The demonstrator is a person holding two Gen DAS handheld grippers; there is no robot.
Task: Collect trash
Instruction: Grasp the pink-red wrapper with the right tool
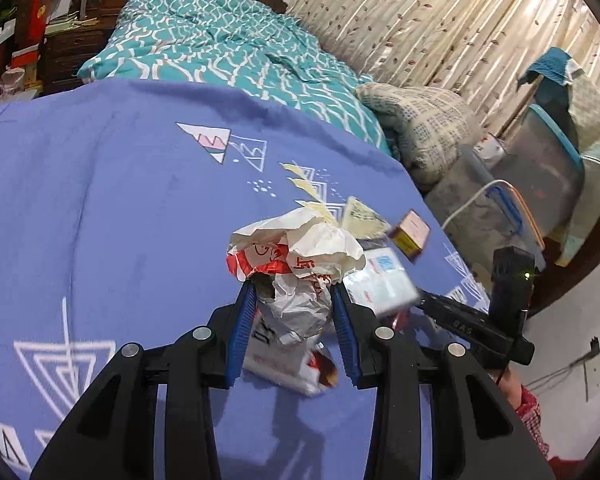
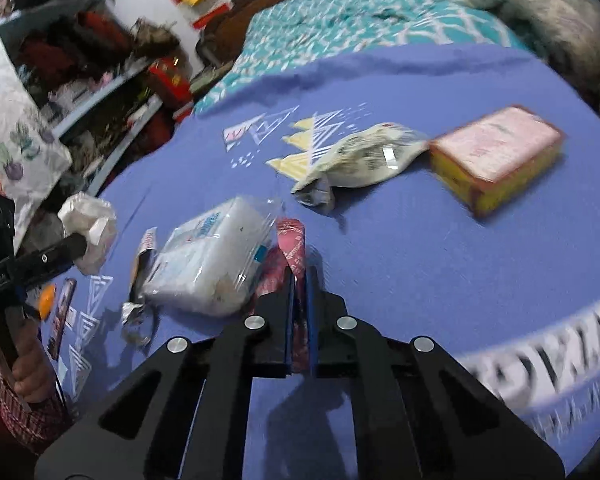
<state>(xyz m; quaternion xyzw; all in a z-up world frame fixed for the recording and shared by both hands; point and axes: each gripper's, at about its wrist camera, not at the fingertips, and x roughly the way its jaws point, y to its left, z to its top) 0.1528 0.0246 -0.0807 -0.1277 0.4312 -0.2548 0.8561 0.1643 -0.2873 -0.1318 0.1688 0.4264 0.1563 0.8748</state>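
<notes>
My left gripper (image 1: 294, 300) is clamped on a crumpled wrapper (image 1: 296, 264), lifted over the blue sheet (image 1: 100, 208). It is light, soft and crushable; I grip the bunched waist, as now. My right gripper (image 2: 299, 276) is pinched shut on a pink sachet (image 2: 292, 240) at the sheet's near edge: thin, slick film, so I hold it well in from the edge. A clear pack (image 2: 212, 256) lies at its 9 o'clock and a box (image 2: 496, 156) at 2 o'clock. The red print on the wrapper is unreadable.

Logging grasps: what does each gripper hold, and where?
Left gripper: crumpled wrapper, pinched at its lower part. Right gripper: pink wrapper, gripped at its near end.
</notes>
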